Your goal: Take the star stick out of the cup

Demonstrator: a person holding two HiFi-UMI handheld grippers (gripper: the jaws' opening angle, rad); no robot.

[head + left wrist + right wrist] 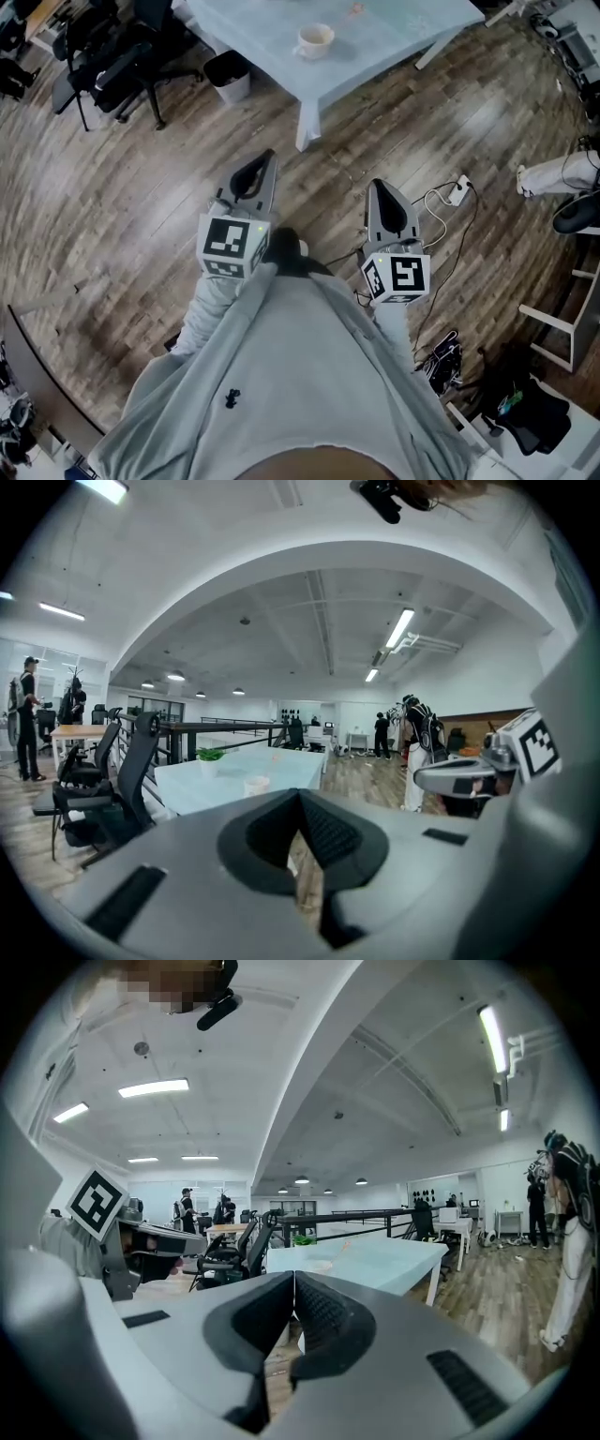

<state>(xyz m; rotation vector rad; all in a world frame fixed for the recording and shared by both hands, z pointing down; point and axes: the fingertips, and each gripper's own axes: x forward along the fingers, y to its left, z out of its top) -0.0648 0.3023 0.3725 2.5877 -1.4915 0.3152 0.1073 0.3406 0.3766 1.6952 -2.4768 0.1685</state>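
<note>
A white cup (315, 39) stands on a table with a pale blue cloth (394, 28), far ahead of me across the wooden floor. No stick shows above its rim. A faint pink mark (356, 11) lies on the cloth beyond it, too small to identify. My left gripper (269, 156) and right gripper (375, 185) are held out in front of my body, both pointing toward the table and well short of it. In the left gripper view the jaws (300, 793) meet with nothing between them, and the cup (255, 785) sits just above them. The right gripper's jaws (293, 1275) also meet, with nothing between them.
Black office chairs (122, 56) and a waste bin (230, 77) stand left of the table. A power strip with cables (457, 192) lies on the floor to the right, near a white stool (562, 323). People (420, 747) stand in the distance. A small plant (210, 756) sits on the table.
</note>
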